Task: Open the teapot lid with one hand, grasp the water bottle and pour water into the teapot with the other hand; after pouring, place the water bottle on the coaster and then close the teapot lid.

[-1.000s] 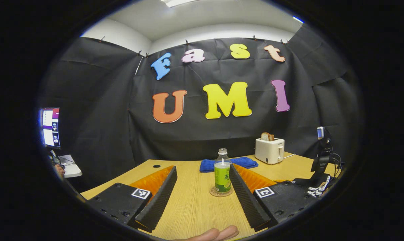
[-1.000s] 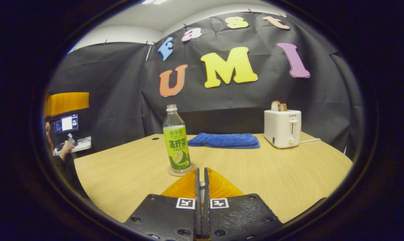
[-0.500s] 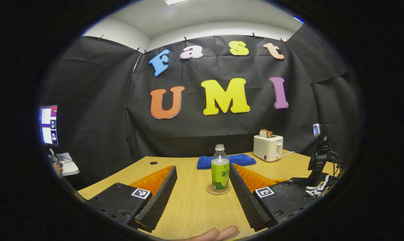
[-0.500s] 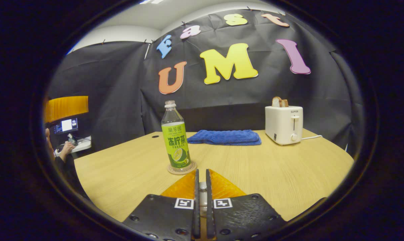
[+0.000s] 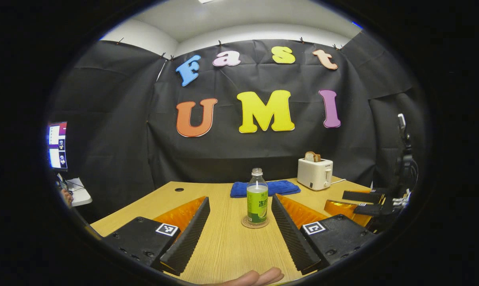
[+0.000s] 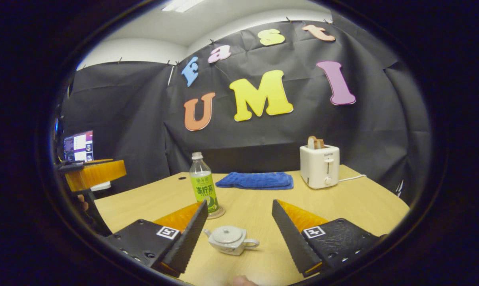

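The bottle [image 5: 257, 196] stands upright on the coaster [image 5: 255, 223], out on the table [image 5: 227, 246] ahead of the left gripper [image 5: 239, 234]. It has a green label around its lower half and clear plastic above; how much liquid is inside I cannot tell. From the right gripper view the bottle [image 6: 203, 186] sits left of centre, its foot partly hidden behind that gripper's near finger, with the coaster [image 6: 217, 213] peeping out beside it.

The teapot [image 6: 229, 239] sits low on the table [image 6: 342, 202] between the fingers of the right gripper [image 6: 239, 234], small and pale, its lid [image 6: 226, 234] on, handle turned to the right and spout to the left. The fingers do not touch it.

Both grippers are spread wide, each gripping nothing. In the left gripper view the right gripper [image 5: 360, 200] also shows at the far right edge, above the table. In the right gripper view the left gripper [image 6: 92, 172] shows at the left edge.

Behind the bottle lies a folded blue cloth [image 5: 263, 188], and to its right a white toaster [image 5: 314, 173] with bread in its slot and its cord trailing off. A screen [image 5: 57, 146] glows at the far left, off the table. A fingertip [image 5: 259, 277] shows at the bottom edge of the left gripper view. Nothing stands between the teapot and the bottle.
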A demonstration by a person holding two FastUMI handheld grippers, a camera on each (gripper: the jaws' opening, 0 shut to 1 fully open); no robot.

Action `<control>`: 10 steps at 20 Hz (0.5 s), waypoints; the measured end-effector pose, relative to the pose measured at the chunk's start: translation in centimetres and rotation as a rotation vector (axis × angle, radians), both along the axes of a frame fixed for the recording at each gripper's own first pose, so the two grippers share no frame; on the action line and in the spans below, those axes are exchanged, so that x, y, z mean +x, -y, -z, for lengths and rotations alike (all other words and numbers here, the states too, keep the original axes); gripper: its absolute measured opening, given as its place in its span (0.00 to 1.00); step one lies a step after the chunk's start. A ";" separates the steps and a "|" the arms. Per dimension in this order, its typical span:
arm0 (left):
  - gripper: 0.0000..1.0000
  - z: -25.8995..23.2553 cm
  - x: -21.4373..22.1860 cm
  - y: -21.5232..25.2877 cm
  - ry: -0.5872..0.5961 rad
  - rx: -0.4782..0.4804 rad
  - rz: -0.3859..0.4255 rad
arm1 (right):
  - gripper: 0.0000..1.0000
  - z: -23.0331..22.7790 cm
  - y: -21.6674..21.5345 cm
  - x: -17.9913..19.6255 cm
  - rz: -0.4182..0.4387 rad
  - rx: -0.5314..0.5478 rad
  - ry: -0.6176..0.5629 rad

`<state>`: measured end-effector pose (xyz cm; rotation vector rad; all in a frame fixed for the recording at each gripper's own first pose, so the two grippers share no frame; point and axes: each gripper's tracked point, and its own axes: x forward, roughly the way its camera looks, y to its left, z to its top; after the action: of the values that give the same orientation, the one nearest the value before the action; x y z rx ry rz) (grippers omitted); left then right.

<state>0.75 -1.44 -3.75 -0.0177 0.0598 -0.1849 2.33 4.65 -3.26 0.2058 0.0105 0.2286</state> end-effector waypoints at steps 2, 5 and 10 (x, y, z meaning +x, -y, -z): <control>0.98 0.3 -0.1 0.2 -0.010 0.016 -0.011 | 0.96 -1.4 1.8 -1.4 0.033 -0.012 0.010; 0.98 0.8 -0.8 0.6 -0.058 0.007 -0.020 | 0.96 -3.9 4.8 -4.2 0.093 -0.064 0.029; 0.98 -1.4 -2.5 0.4 -0.034 -0.004 -0.037 | 0.92 -7.9 7.4 -8.8 0.153 -0.144 0.132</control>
<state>-1.77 -1.81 -2.37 -0.0264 0.0931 -0.1477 -6.43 -2.73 4.69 0.0473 -0.1195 0.0876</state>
